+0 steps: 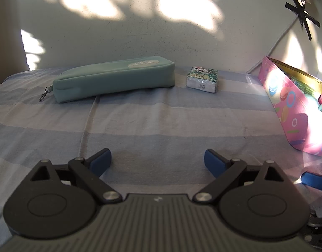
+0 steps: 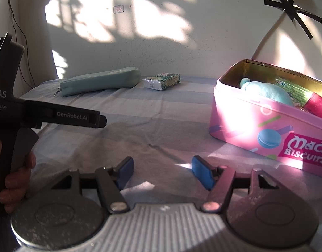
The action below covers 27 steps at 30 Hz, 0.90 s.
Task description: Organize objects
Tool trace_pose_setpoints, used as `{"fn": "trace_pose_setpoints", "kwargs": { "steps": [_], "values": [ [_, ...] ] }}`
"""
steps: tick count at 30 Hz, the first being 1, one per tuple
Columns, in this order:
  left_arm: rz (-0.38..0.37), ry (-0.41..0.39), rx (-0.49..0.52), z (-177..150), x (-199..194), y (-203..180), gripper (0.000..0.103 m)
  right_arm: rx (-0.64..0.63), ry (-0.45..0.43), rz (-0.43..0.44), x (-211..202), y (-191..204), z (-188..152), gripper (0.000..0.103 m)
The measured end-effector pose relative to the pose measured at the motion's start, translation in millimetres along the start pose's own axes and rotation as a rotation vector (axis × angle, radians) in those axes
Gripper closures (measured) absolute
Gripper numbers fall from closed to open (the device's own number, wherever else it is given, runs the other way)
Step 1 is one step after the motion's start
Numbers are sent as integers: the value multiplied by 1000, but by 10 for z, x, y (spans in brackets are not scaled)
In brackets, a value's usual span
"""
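Plush toy in pink tin

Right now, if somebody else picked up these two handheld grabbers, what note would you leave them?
Left gripper: jaws open, holding nothing, low over the striped cloth.
Right gripper: jaws open, holding nothing.
Pink biscuit tin, on the right, lid off: it already holds a light blue plush toy, a green box and a red item.
Left to do: the mint green pencil case and the small tissue pack lie side by side on the cloth near the wall, untouched. They probably go into the tin next.
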<state>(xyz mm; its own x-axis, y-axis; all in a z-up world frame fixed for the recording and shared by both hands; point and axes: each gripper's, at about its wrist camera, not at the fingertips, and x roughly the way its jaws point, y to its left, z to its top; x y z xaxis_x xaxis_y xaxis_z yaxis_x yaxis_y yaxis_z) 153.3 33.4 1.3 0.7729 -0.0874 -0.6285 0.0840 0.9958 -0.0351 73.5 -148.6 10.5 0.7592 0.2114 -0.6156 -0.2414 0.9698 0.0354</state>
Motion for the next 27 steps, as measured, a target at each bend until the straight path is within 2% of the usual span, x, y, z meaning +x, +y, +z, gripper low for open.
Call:
{"fn": "trace_pose_setpoints", "kwargs": {
  "steps": [4, 9, 12, 15, 18, 22, 25, 26, 27],
  "values": [
    [10, -7, -35, 25, -25, 106, 6, -40, 3, -3, 57, 72, 43, 37],
    [90, -68, -141, 124, -126, 448, 6, -124, -33, 38, 181, 279, 215, 38],
    [105, -91, -261, 176, -180, 704, 6, -141, -65, 91, 327, 413, 461, 38],
    [119, -120, -397, 181, -233, 925, 6, -92, -87, 152, 540, 479, 805, 38],
    [139, -128, -456, 183, -242, 1026, 6, -40, -94, 178, 855, 533, 1182, 38],
    [126, -123, -459, 202, -223, 1030, 6, 59, -28, 161, 1504, 587, 1631, 38],
    [122, -129, -450, 211, -230, 1032, 6, 122, 93, 196, 2016, 611, 1785, 37],
    [127, -135, -453, 213, -240, 1044, 6, 129, 143, 207, 2174, 630, 1794, 23],
    [134, -143, -462, 213, -248, 1077, 6, 133, 179, 210, 2289, 645, 1784, 17]
  ]
}}
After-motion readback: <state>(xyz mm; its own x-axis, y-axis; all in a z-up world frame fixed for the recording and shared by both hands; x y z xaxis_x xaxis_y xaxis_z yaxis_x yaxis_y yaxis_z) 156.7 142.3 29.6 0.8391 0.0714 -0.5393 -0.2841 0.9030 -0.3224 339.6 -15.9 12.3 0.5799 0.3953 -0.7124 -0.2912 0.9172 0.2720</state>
